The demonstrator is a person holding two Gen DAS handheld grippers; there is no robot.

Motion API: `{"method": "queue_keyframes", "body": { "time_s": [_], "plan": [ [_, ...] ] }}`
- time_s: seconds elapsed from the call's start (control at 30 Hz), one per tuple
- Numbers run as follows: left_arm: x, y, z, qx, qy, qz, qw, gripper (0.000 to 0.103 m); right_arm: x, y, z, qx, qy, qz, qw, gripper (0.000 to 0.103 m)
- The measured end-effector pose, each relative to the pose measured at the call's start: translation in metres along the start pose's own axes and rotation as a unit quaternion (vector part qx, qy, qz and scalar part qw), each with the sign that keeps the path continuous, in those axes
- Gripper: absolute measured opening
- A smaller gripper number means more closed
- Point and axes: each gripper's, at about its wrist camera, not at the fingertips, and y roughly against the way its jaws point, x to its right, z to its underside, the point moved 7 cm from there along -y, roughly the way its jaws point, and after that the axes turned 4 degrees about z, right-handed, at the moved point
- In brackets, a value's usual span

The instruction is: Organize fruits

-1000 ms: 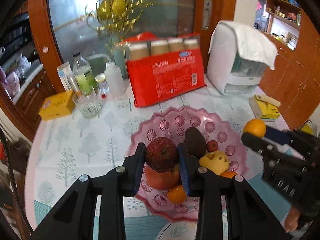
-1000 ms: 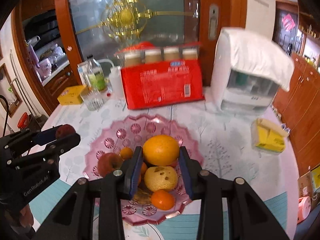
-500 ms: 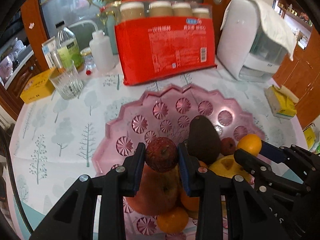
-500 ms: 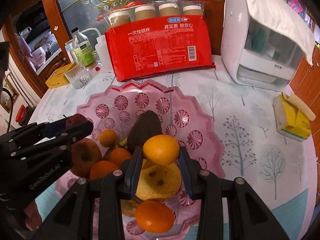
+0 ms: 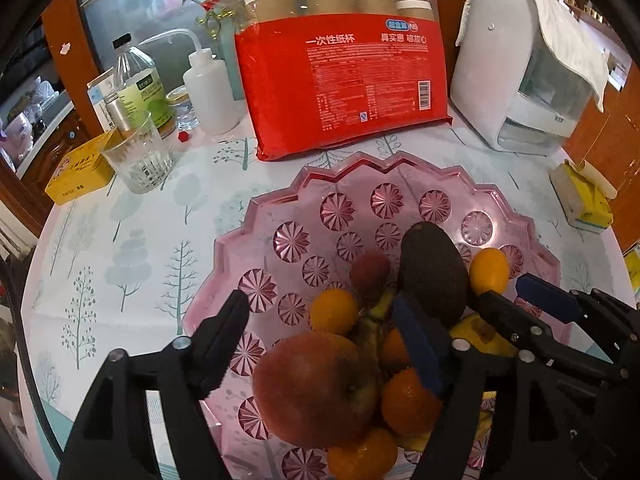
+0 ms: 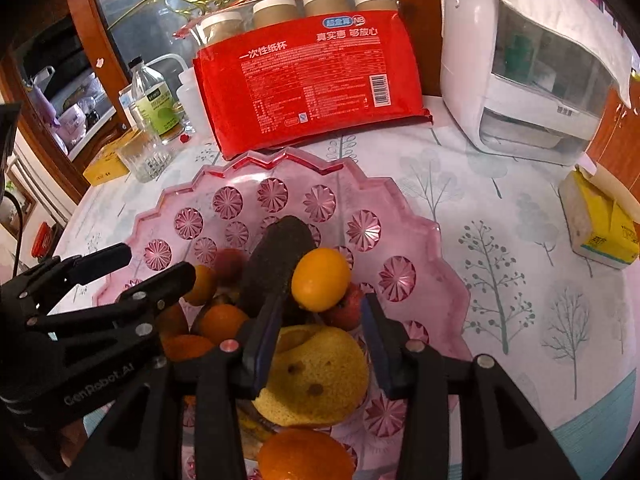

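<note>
- My left gripper (image 5: 324,320) hangs over the near part of the pink plate (image 5: 280,200), and its jaws have just been opening; they now stand wide apart and grip nothing.
- Between and below its fingers I see the big red apple (image 5: 316,388) lying in the plate, but the pads do not touch it.
- The small dark red fruit (image 5: 370,270) lies in the plate beyond the fingertips, beside the avocado (image 5: 434,268); it looks blurred.
- My right gripper (image 6: 320,320) is above the same pile of fruit, on its right side. Its jaws have also just been opening, only a little.
- The orange (image 6: 320,274) sits at the tips of the right fingers, resting against the avocado and on the fruits under it. There is a gap between it and the right pad; on the left side I cannot tell if the pad touches it.
- Under the right fingers lies a yellow fruit with brown spots (image 6: 316,376), and nearer to the camera a mandarin (image 6: 304,458).
- The plate stands on a tablecloth with printed trees (image 6: 500,240).
- Behind the plate, a red pack of paper cups (image 5: 340,80) is standing, with a drinking glass (image 5: 138,156) at the left and a white appliance (image 5: 516,68) at the right.
</note>
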Motion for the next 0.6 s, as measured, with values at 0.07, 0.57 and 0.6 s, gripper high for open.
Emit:
{"method": "queue_keyframes", "body": {
  "time_s": [0.07, 0.57, 0.6],
  "plan": [
    [-0.003, 0.003, 0.000, 0.004, 0.005, 0.000, 1.0000, 0.083, 0.001, 0.001, 0.000, 0.002, -0.005, -0.003, 1.000, 0.042],
    [-0.019, 0.057, 0.000, 0.031, 0.025, -0.030, 0.9987, 0.093, -0.013, 0.034, -0.005, 0.020, -0.009, -0.007, 1.000, 0.048],
    [-0.020, 0.063, 0.001, 0.035, 0.027, -0.033, 0.9985, 0.093, -0.014, 0.039, -0.005, 0.025, -0.010, -0.007, 1.000, 0.049]
  ]
}}
